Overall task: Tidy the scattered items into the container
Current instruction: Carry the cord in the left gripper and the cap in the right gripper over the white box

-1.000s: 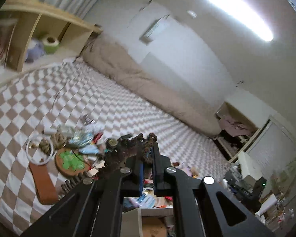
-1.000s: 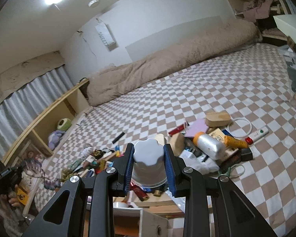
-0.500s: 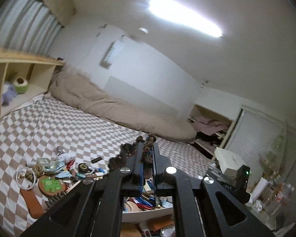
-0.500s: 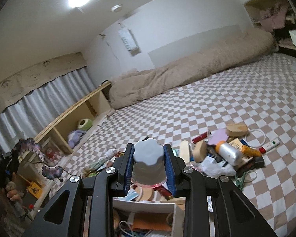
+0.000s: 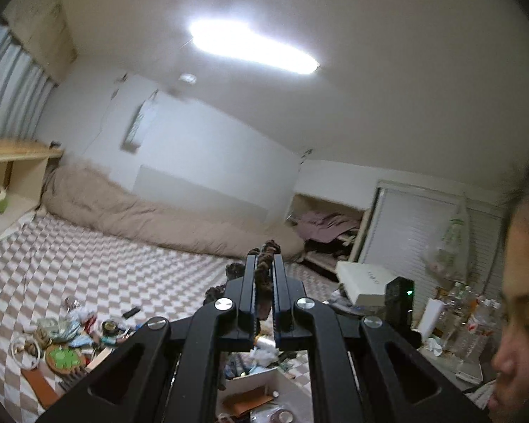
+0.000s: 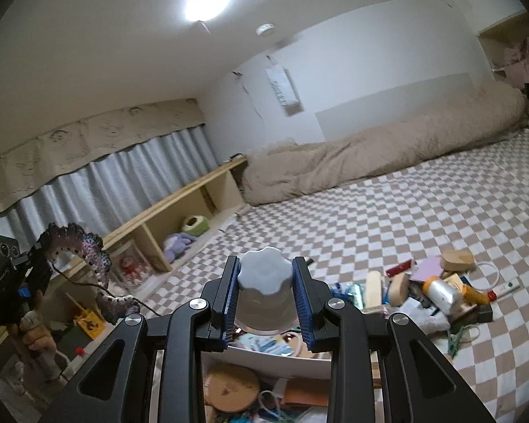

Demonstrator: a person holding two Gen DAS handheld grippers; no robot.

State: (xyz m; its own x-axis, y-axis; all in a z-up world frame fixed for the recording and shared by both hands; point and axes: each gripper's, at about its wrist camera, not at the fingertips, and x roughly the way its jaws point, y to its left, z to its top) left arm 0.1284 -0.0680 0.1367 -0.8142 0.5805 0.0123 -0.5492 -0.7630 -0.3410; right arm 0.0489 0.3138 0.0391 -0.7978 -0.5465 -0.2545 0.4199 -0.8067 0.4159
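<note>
right gripper clamped on grey scallop-capped jar, upright between blue pads, held above white container. left gripper pinched narrow on dark crocheted piece, yarn poking past fingertips, also raised above container, near its left side. container already holds round wooden disc and papers. beyond container, scattered clutter on checkered bedding; rolled beige duvet at far edge.
</note>
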